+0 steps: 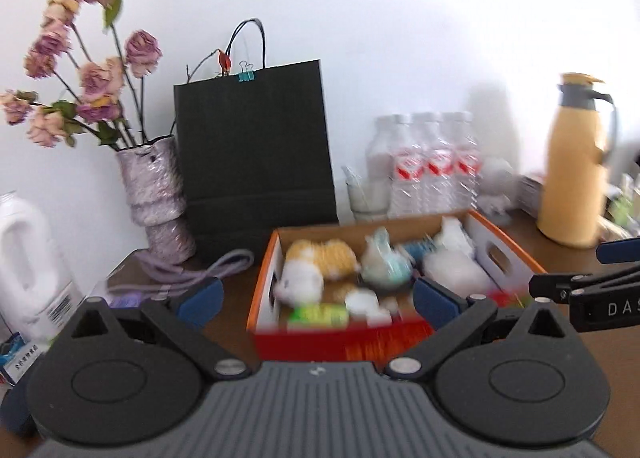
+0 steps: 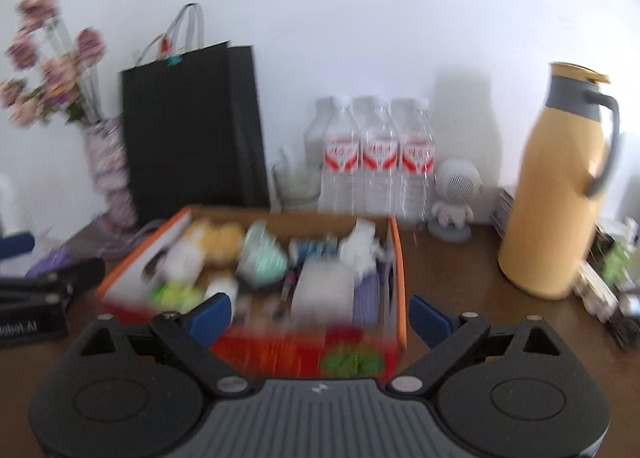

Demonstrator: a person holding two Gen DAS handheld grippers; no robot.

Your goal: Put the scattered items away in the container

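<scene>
Sitting in the middle of the table [image 2: 460, 278], the cardboard box [image 2: 394, 258] looks light but stiff; its side handle cutout [image 1: 498, 254] is a fair grip. The plush toy [image 1: 320, 258] inside seems soft. Left gripper [image 1: 316, 298] and right gripper [image 2: 320, 316] both stand spread wide, holding nothing.

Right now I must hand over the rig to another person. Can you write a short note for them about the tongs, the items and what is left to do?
Left tongs: open, holding nothing, in front of the box.
Right tongs: open, holding nothing, also in front of the box.
Items: a plush toy, a mint-green item, white soft pieces and small packets lie inside the box. Both views are blurred, so small items are hard to name.
Done: many items are in the box.
Left: a purple cable lies on the table beside the vase; check if it belongs in the box.
</scene>
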